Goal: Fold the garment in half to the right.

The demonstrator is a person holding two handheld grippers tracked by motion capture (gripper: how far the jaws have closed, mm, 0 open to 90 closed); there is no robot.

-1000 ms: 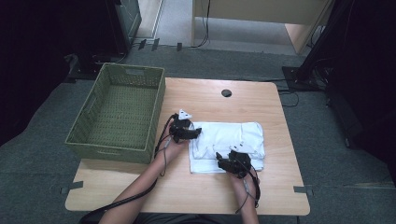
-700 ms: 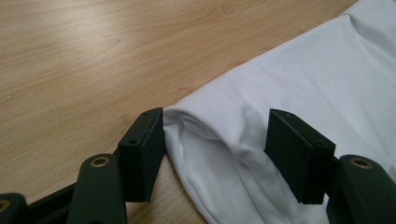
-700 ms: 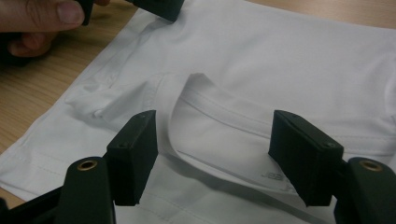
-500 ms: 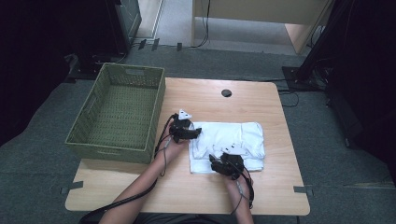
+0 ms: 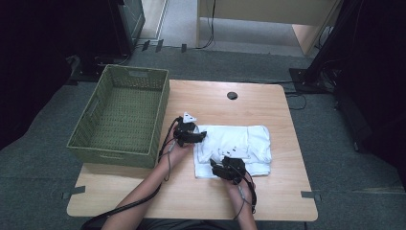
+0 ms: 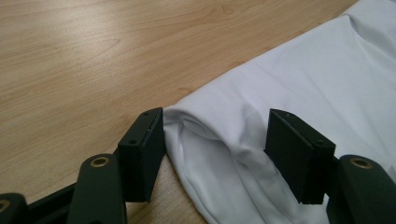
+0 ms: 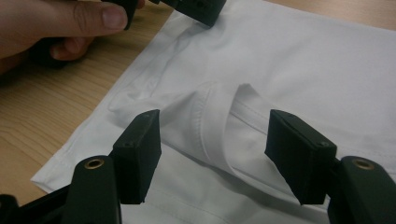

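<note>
**Both grippers at the folded white shirt**

The white shirt [image 5: 234, 148] lay folded on the wooden table [image 5: 287, 191], just right of centre in the high view, with the green woven basket [image 5: 119, 115] to its left at the table's edge.

My left gripper [image 5: 201, 137] sat at the shirt's upper left corner in that view. In the left gripper view my jaws stood partly apart around a rounded fold of the cloth [image 6: 210, 135]: the left pad sat against the fold's edge, right where cloth met bare wood, and the right pad hung over the fabric with a gap showing. I was not pinching anything.

My right gripper [image 5: 216, 166] was at the shirt's lower edge, near the middle of the high view. In the right gripper view my jaws stood fairly wide and had just been closing, with the collar [image 7: 219, 126] and its stitched band between them, the pads not pressing on it. At the upper left of that view my other hand [image 7: 51, 28] showed, thumb forward, and the left gripper rested on the shirt's far corner.
</note>
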